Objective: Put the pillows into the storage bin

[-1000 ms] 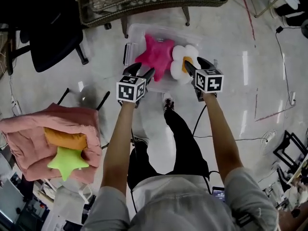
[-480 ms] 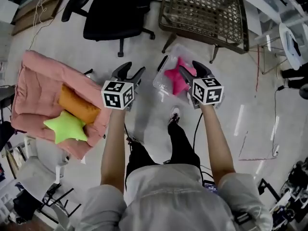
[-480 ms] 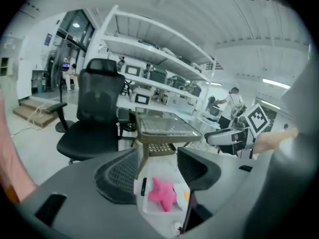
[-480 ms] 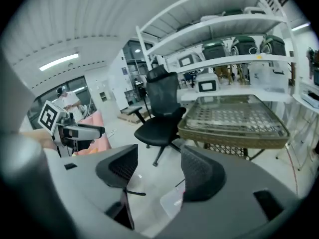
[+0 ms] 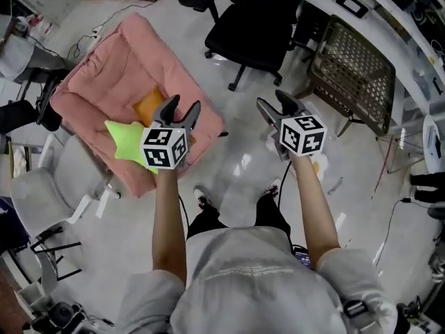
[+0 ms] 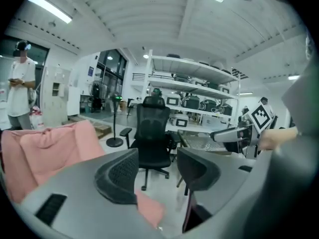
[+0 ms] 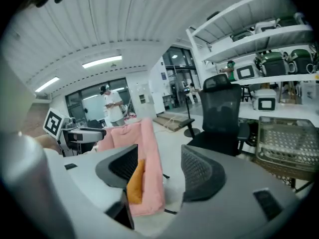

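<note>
**Pillows lie on the pink seat, both grippers empty**

Lime-green star-shaped plush pillow [image 5: 124, 139] lies at the near edge of a pink padded fabric seat [image 5: 115, 75], at ten o'clock in the head view. A rectangular orange pillow [image 5: 149, 106] sits just beside it, at the star's one o'clock. The left gripper [image 5: 183, 104] hangs over the seat's right-hand edge, at the star's three o'clock. Its jaws stand well apart with nothing between them. The right gripper [image 5: 272, 100] is over the pale glossy floor [image 5: 236, 158], at three o'clock of the left one, its jaws likewise wide and empty. A black office chair [image 5: 261, 26] stands at twelve o'clock, and a brown wicker chair [image 5: 351, 65] at two o'clock.
</note>
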